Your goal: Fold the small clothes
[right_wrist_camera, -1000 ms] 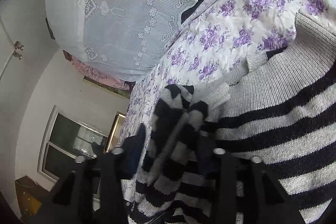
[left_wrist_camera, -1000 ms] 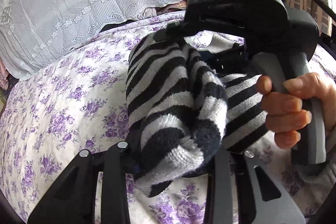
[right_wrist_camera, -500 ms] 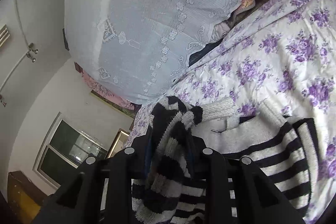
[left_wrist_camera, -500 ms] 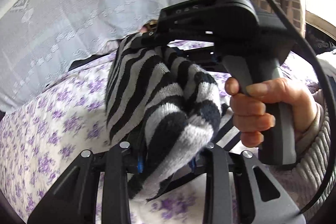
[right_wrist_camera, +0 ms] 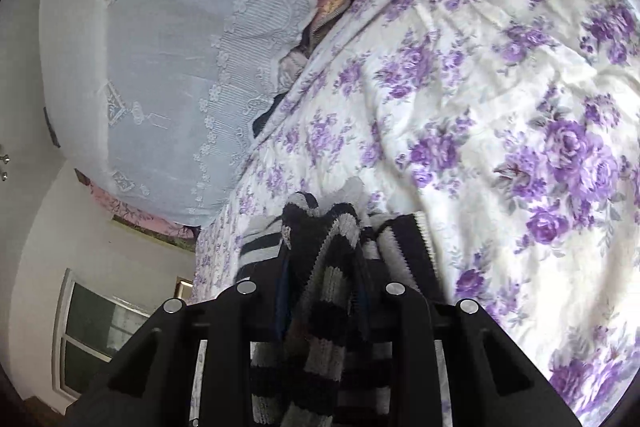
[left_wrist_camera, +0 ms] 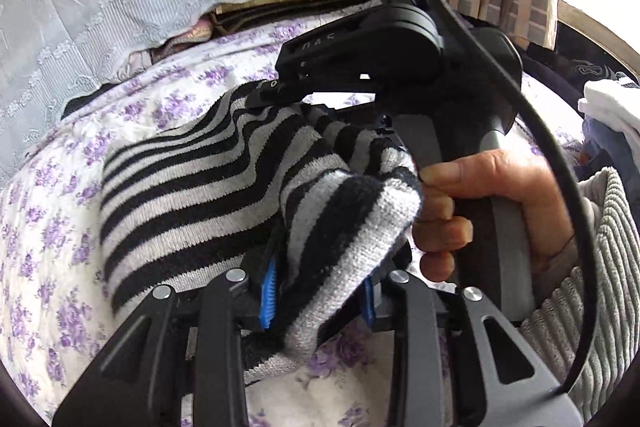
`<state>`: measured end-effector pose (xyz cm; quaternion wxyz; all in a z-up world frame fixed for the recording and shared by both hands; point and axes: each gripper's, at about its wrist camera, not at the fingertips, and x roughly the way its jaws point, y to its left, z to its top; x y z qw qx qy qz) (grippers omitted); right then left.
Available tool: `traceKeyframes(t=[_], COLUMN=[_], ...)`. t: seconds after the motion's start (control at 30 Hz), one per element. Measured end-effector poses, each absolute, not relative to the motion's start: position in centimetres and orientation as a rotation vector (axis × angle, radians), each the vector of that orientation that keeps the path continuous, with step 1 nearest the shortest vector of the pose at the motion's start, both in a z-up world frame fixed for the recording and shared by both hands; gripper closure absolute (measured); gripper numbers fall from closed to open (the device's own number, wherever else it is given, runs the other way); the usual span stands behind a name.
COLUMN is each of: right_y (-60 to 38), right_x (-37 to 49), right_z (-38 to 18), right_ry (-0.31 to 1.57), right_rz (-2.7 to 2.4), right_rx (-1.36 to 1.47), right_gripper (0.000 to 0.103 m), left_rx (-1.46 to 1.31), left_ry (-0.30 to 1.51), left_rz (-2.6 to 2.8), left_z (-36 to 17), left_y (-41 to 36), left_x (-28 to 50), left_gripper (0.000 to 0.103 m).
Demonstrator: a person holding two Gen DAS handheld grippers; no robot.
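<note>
Fingers: left gripper (left_wrist_camera: 318,291) and right gripper (right_wrist_camera: 322,291) both pinched that striped sweater (left_wrist_camera: 208,179)
Sweater: bunched up between them, hung over the bed
Bed: purple-flower sheet (right_wrist_camera: 500,107), lace cover (right_wrist_camera: 168,67) behind

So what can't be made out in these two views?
- Striped sweater, left wrist view: its far edge sits behind the right gripper.
- Right wrist view: the sweater's lower part is hidden by the gripper's frame.
- Left gripper: the bunched knit covers its fingertips.
</note>
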<state>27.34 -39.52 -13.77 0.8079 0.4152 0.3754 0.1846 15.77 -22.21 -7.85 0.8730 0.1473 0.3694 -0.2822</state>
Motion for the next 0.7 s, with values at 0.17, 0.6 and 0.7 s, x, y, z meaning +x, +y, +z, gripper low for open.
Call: traceKeyframes(t=[0.17, 0.6, 0.7], right_y=[-39.8, -39.9, -37.4], right_x=[27.8, 19.3, 16.0], right_z=[-16.5, -7.8, -5.9], right_ry=[0.853, 0.647, 0.615], right_rz=[0.351, 0.349, 0.415], right_rx=[0.916, 0.796, 0.675], right_gripper=[0.076, 0.063, 0.066], left_rx=[0.333, 0.334, 0.271], left_ry=[0.777, 0.653, 0.628], left_rz=[-0.607, -0.645, -0.543], left_z=[-9.9, -4.7, -3.6], left_y=[-22.6, -16.1, -14.2], left_x=[15.4, 10.5, 11.9], left_gripper=[0.058, 0.018, 0.017])
